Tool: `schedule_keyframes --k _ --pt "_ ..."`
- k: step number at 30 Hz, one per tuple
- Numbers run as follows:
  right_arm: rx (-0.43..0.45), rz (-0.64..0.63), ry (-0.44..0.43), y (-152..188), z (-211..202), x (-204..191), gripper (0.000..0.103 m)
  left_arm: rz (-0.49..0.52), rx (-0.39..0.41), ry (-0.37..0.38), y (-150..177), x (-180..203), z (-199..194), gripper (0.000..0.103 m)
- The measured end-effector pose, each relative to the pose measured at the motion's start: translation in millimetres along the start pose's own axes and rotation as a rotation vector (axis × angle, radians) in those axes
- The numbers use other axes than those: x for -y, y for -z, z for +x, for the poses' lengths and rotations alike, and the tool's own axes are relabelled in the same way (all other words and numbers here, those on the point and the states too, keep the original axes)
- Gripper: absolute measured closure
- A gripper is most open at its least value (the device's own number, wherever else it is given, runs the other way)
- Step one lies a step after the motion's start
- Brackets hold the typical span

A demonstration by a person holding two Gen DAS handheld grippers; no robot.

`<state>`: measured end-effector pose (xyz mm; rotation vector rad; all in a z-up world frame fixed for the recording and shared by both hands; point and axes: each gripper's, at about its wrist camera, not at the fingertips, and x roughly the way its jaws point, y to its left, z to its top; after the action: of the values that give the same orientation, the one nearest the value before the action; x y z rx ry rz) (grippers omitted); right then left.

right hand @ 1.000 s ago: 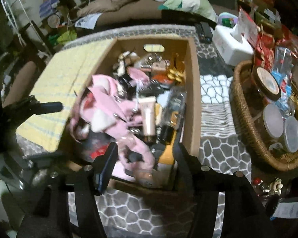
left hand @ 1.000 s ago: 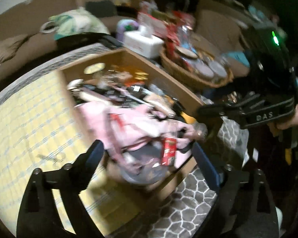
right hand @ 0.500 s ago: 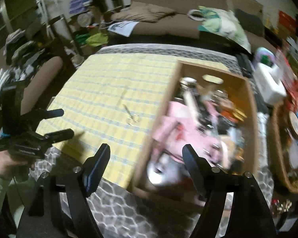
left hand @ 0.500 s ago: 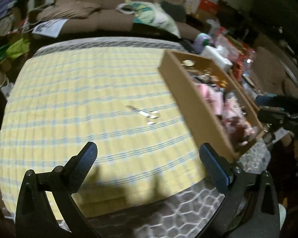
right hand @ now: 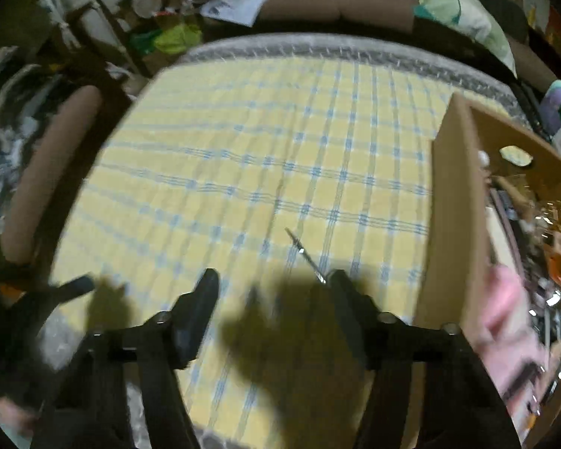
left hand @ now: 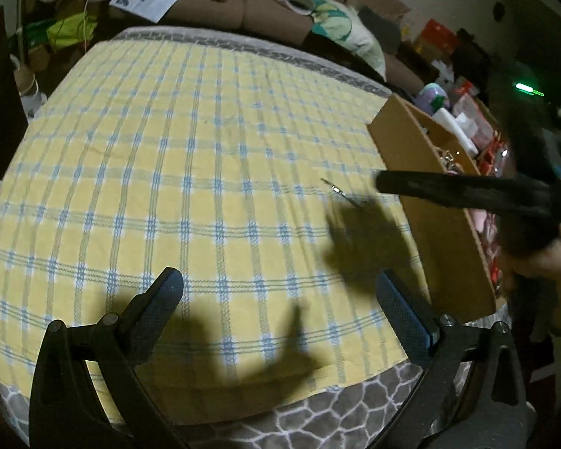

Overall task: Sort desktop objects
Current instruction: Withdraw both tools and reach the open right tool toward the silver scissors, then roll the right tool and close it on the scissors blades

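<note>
A thin metal tool point(left hand: 336, 189), perhaps small scissors, lies on the yellow checked cloth point(left hand: 190, 172) near the cardboard box point(left hand: 434, 217). My left gripper point(left hand: 278, 292) hangs open over the cloth's near part, with nothing between its fingers. My right gripper point(right hand: 273, 284) hovers just short of the metal tool point(right hand: 304, 254); its jaws are closing and hold nothing, and the tool's near end runs into shadow by the right finger. From the left wrist the right gripper point(left hand: 467, 192) is a dark blur over the box edge.
The box point(right hand: 452, 224) is full of small clutter, with a pink thing point(right hand: 505, 310) near its front. A brown sofa point(left hand: 265, 11) with a cushion stands behind the table. A grey patterned cover point(left hand: 318, 422) borders the cloth, and floor clutter lies at the left.
Both views have swung left from the cluttered box to the yellow cloth. The right gripper now stands over the metal tool, with narrower jaws than half a second ago.
</note>
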<state>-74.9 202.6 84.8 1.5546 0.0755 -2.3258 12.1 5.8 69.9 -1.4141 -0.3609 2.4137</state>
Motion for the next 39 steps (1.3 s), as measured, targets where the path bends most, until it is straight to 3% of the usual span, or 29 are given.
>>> schedule_keyframes --k 5,9,14,16,20,24,27,28,32,34,36,39 --pt "-0.073 -0.028 0.133 -13.2 53.5 6.9 0.050 0.012 -0.051 0.026 4.8 -2.1 9.6 0.000" --pt "-0.122 -0.019 0.153 -8.8 72.8 17.3 0.050 0.009 -0.058 0.052 5.2 -3.0 9.2 0.000" --pt "-0.122 0.016 0.097 -0.2 72.2 24.3 0.048 0.003 -0.068 0.084 2.4 1.8 11.2 0.000" --pt "-0.133 0.024 0.032 6.2 68.9 19.7 0.050 -0.020 -0.071 0.114 0.9 1.5 12.7 0.000" --pt "-0.149 -0.006 -0.084 26.5 62.4 -3.1 0.056 -0.152 -0.073 0.206 -0.4 -14.2 15.9 0.000" --pt "-0.108 -0.058 -0.099 46.5 52.3 -23.1 0.058 -0.281 -0.042 0.224 0.0 -39.6 13.6 0.000" --pt "-0.016 -0.040 -0.032 57.1 41.1 -20.5 0.057 -0.309 -0.018 0.212 -2.5 -49.0 11.6 0.000" --pt "0.041 0.000 -0.035 60.5 33.3 -14.8 0.056 -0.307 -0.012 0.214 -4.3 -49.5 11.3 0.000" --pt "0.107 0.077 -0.057 62.1 22.5 -3.3 0.050 -0.216 0.004 0.197 -17.6 -38.5 15.2 0.004" --pt "0.133 0.122 -0.048 62.8 20.7 1.9 0.050 -0.140 -0.003 0.137 -21.7 -27.3 20.1 0.018" --pt "0.116 0.141 -0.051 62.7 26.5 5.5 0.050 -0.045 -0.025 0.062 -24.9 -12.8 30.5 0.026" --pt "0.092 0.182 -0.096 64.4 39.8 11.8 0.050 0.050 -0.059 0.015 -28.5 2.4 48.8 0.035"
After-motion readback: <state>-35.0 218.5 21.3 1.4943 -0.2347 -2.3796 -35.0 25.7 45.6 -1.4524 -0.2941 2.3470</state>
